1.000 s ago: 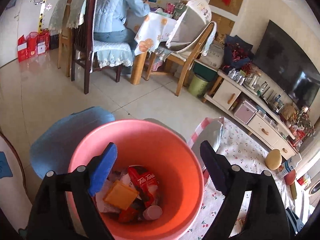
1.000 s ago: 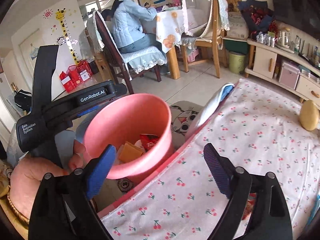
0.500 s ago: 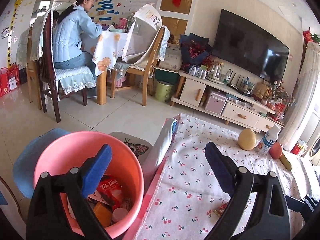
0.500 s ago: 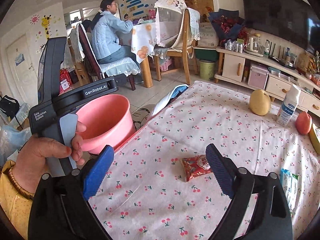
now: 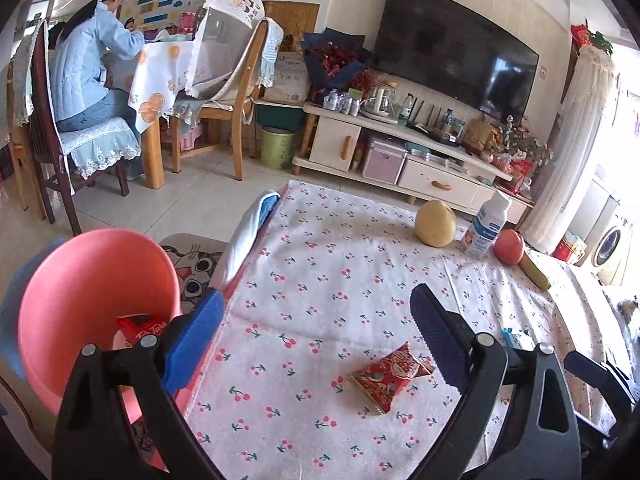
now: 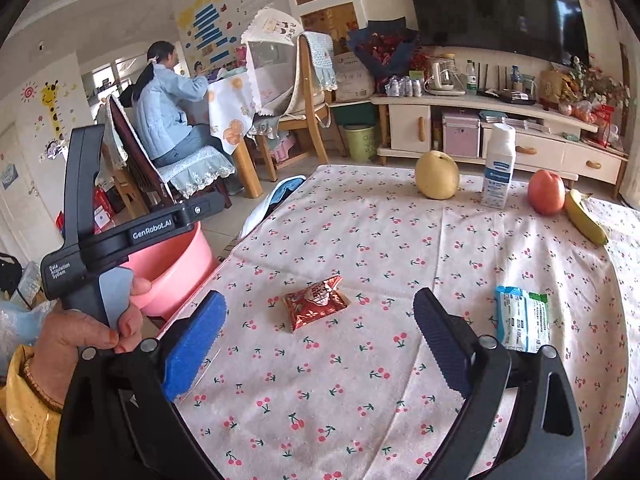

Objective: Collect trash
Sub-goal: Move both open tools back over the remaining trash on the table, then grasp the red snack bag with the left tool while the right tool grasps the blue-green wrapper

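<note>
Plainly the crinkly red foil snack packet [image 6: 316,301] near my worktop's [image 6: 500,264] left edge is light, soft, slippery; I'd pinch a crimped end. Both fingers' sets [image 5: 192,334] [image 6: 194,342] spread, empty.

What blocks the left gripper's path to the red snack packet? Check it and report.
Nothing visible. The left gripper is open above the cherry-print tablecloth, and the red snack packet lies alone just ahead of its right finger. Only bare cloth lies between. The pink bin sits off the table's left edge.
</note>
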`<state>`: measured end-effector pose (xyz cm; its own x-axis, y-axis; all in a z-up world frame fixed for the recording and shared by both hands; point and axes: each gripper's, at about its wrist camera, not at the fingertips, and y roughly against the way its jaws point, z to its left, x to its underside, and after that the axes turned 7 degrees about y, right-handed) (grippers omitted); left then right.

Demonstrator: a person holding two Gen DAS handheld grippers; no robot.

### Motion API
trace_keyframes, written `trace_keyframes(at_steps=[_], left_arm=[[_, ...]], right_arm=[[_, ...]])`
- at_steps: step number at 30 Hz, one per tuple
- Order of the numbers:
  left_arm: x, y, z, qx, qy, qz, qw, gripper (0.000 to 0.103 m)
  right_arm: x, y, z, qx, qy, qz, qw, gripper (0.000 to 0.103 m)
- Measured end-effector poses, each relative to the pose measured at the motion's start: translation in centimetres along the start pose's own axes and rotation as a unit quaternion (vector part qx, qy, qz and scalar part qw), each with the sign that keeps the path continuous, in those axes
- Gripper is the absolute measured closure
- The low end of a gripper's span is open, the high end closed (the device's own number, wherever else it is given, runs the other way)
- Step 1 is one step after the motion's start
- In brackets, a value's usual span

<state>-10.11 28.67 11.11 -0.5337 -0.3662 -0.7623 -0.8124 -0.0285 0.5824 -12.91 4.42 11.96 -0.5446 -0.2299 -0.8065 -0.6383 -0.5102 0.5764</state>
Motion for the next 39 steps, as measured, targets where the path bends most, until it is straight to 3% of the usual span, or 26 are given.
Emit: trace_keyframes(at_steps=[14,25,34,39], left_arm=[[3.3,-1.5,-5.6,0.032,-0.035,0.041,0.9981,0.008],[5.8,-3.0,-7.4,0.062,0.016,0.085,0.9943,0.008],[7.8,-4.9,-8.4,0.043,-0.001,0.12,0.9919,0.008],[8.6,-5.8,-8.5,0.032,-0.021,0.136,0.9899,0.008]], right_arm=[[1.6,2.5,-5.6,0.048,-0.026,-0.016,0.998,0.008],[2.5,3.7,-8.3,0.07,-0.008,-0.011,0.997,0.008],[3.1,3.4,-13.1,0.069,-0.071,0.007,0.995,0.008],[3.1,1.7,-13.8,0.058,-0.086,0.029,0.994,0.008]])
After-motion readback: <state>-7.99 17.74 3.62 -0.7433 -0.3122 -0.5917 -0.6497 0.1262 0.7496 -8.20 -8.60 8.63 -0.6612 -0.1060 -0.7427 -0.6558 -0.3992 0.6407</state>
